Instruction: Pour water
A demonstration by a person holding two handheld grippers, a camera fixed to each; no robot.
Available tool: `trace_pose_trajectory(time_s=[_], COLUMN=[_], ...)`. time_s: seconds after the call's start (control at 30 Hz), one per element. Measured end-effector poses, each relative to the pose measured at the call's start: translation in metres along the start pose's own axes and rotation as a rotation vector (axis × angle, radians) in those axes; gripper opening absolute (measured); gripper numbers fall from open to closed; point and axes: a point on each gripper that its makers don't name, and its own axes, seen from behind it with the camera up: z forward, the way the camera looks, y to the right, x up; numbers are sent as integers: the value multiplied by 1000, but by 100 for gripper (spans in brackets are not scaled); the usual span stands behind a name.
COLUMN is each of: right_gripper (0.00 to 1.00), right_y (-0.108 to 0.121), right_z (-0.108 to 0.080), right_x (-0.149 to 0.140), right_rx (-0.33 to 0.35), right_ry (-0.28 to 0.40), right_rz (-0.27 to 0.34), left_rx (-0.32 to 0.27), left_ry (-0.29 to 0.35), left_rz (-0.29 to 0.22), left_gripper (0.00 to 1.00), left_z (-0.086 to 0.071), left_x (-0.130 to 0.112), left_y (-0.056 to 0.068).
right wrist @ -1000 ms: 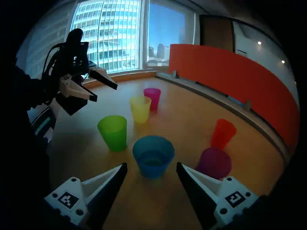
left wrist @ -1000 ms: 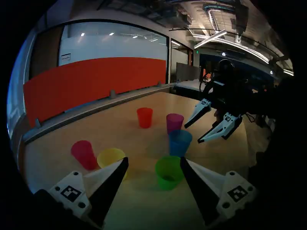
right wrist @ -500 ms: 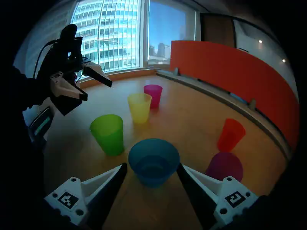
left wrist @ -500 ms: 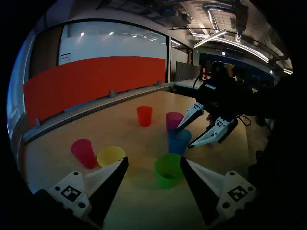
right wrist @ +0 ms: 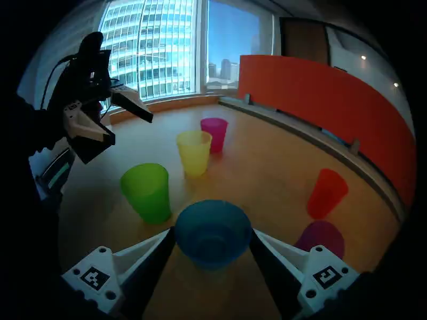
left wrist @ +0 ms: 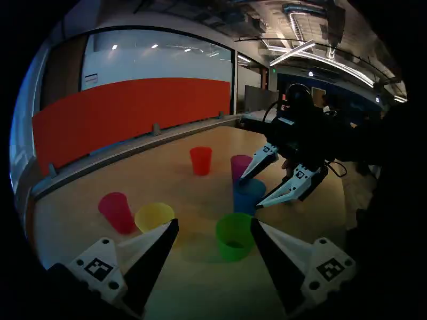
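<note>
On the surface (right wrist: 267, 160), one cup (right wrist: 213, 246) stands between the fingers of the right tool (right wrist: 211, 230), possibly touching them; five other cups (right wrist: 194, 152) stand behind.

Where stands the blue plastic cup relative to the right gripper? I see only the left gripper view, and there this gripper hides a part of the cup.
Observer: In the right gripper view, the translucent blue plastic cup stands upright between the two fingers of the right gripper.
Operator: Do the fingers press on it?
Observer: The jaws stand wide, with one finger close to each side of the cup's wall. Whether they touch it, I cannot tell.
</note>
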Motion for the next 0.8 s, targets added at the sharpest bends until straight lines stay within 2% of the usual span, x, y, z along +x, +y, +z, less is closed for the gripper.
trace_pose_trajectory(time_s=[0.23, 0.8], right_gripper=[94, 93], right_y=[1, -2], right_z=[2, -7], right_x=[2, 2], right_rx=[-1, 5], right_ry=[-3, -7], right_rz=[6, -4], left_rx=[3, -7], left_ry=[-1, -15], left_rz=[-1, 8], left_gripper=[100, 100], left_z=[-1, -2], left_x=[-2, -6], left_y=[-1, 3])
